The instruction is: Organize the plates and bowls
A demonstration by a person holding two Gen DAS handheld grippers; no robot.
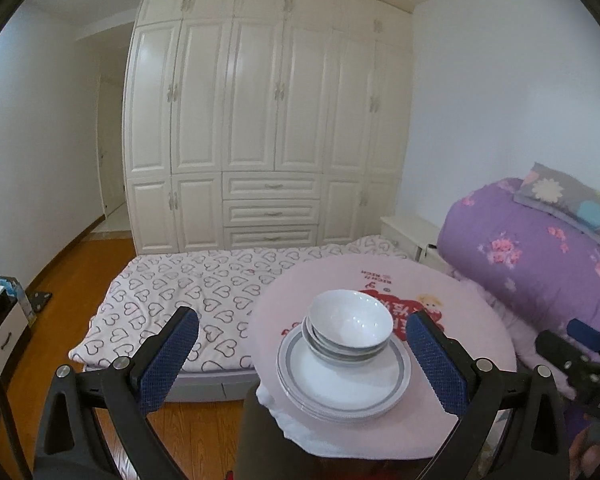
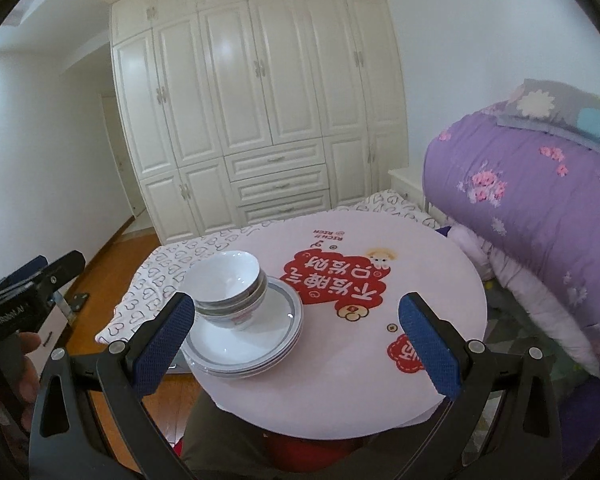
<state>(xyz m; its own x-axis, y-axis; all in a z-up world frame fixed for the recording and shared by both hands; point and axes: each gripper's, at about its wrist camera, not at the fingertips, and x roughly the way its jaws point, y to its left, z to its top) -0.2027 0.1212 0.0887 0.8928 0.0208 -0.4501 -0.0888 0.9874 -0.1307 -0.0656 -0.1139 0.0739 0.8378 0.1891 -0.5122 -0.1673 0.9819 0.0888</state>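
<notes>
A stack of white bowls (image 1: 350, 328) sits on a stack of white plates with grey rims (image 1: 344, 384), near the left front of a round table with a pink printed cloth (image 1: 472, 320). The same bowls (image 2: 228, 280) and plates (image 2: 248, 340) show in the right wrist view on the table (image 2: 380, 380). My left gripper (image 1: 302, 332) is open and empty, held back from the stack, its blue pads either side of it in view. My right gripper (image 2: 296, 318) is open and empty, over the table's near edge, right of the stack.
A low bed with a heart-print sheet (image 1: 188, 292) lies behind the table. A rolled purple quilt (image 1: 540, 264) with a pillow is at the right. A white wardrobe (image 1: 260, 112) fills the back wall. Wooden floor (image 1: 80, 272) at the left.
</notes>
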